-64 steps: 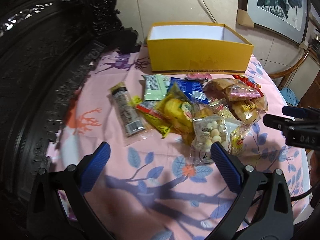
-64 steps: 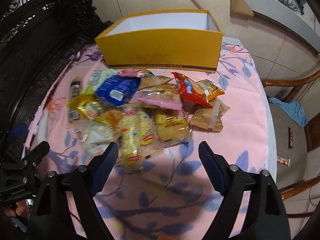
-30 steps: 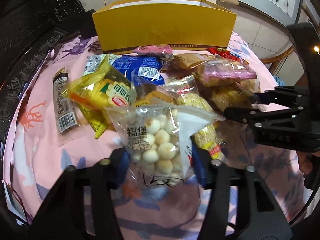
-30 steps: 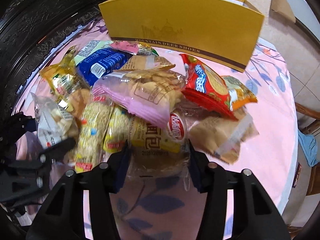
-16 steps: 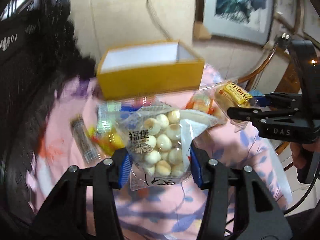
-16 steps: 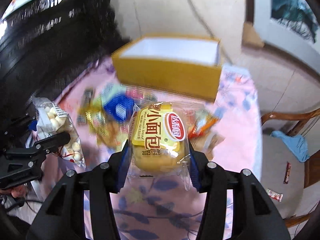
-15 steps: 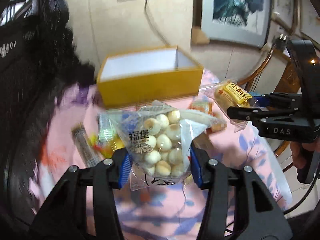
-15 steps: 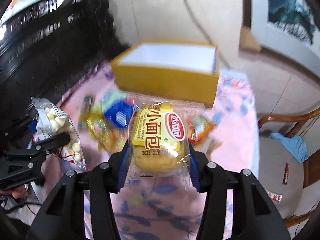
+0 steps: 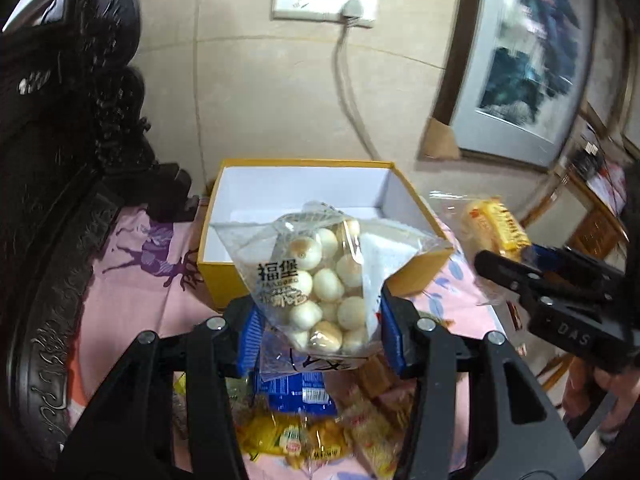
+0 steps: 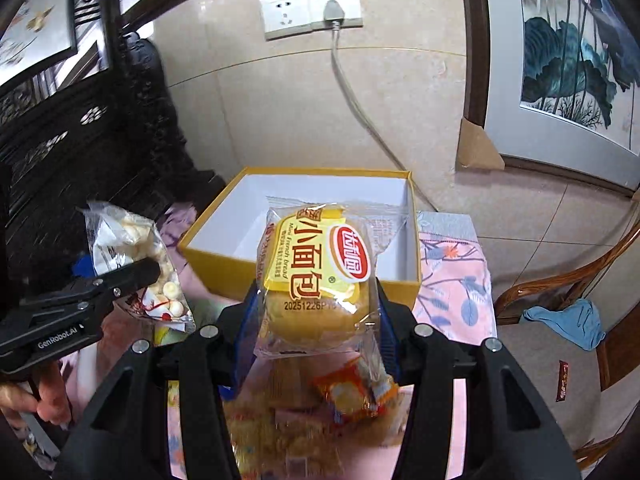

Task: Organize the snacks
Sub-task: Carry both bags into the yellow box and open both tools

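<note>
Your left gripper [image 9: 316,334] clamps the bag of white balls [image 9: 320,284], your right gripper [image 10: 316,332] the bread bun packet [image 10: 316,280]; both are raised before the yellow box [image 10: 208,258], its near rim beyond them.

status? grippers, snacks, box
Left gripper shut on bag of white balls. Right gripper shut on bread pack. Both held up short of the open yellow box, nothing inside. Path clear.

Clear bag of white puff balls [image 9: 320,284] and yellow bread pack [image 10: 318,276] both held up, open yellow box [image 10: 224,258] behind, snack pile [image 9: 320,432] below.
</note>
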`<state>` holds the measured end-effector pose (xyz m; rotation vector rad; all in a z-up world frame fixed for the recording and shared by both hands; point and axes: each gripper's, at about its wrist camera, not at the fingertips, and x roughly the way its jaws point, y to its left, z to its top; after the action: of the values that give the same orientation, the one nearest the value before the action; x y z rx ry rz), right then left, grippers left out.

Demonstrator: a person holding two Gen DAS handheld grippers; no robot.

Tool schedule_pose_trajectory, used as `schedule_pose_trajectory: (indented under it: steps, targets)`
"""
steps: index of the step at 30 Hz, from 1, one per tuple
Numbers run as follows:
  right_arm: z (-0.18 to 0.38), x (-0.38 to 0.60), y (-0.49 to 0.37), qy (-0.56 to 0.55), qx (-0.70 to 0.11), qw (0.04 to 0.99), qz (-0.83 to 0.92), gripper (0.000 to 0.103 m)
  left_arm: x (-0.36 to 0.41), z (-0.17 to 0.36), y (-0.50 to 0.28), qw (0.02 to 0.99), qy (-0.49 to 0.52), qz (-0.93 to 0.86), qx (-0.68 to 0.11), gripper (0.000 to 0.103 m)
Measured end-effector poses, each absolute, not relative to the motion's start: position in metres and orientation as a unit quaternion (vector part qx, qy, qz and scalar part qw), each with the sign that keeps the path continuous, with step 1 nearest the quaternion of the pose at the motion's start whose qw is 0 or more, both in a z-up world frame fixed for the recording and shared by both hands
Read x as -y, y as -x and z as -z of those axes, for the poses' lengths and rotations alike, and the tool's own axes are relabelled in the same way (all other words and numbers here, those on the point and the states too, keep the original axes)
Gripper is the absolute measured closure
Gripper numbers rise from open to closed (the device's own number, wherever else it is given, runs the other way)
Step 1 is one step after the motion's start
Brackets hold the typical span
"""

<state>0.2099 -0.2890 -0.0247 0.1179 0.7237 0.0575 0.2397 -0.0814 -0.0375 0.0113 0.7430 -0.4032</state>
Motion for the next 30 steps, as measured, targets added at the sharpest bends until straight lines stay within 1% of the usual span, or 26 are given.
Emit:
schedule_pose_trajectory:
  steps: [3,9,15,19,30]
  targets:
    - [0.026,0.293,-0.228,-0.056,-0.35,0.935,-0.028,0.051,0.083,0.043,-0.259,0.914,0.014,0.165,-0.37,0.053]
    - [0.045,0.298,-0.276,-0.053,-0.357,0.931,-0.041,0.051,0.09,0.058,-0.3,0.918,0.047,0.114,-0.378,0.053]
    - [0.059,0.301,-0.309,-0.06,-0.36,0.93,-0.044,0.051,0.099,0.07,-0.324,0.922,0.042,0.088,-0.376,0.053]
    - [0.07,0.301,-0.327,-0.058,-0.37,0.926,-0.045,0.051,0.101,0.079,-0.341,0.92,0.06,0.075,-0.379,0.053]
    - [0.093,0.306,-0.356,-0.064,-0.384,0.921,-0.028,0.051,0.114,0.097,-0.379,0.927,0.057,0.045,-0.369,0.052]
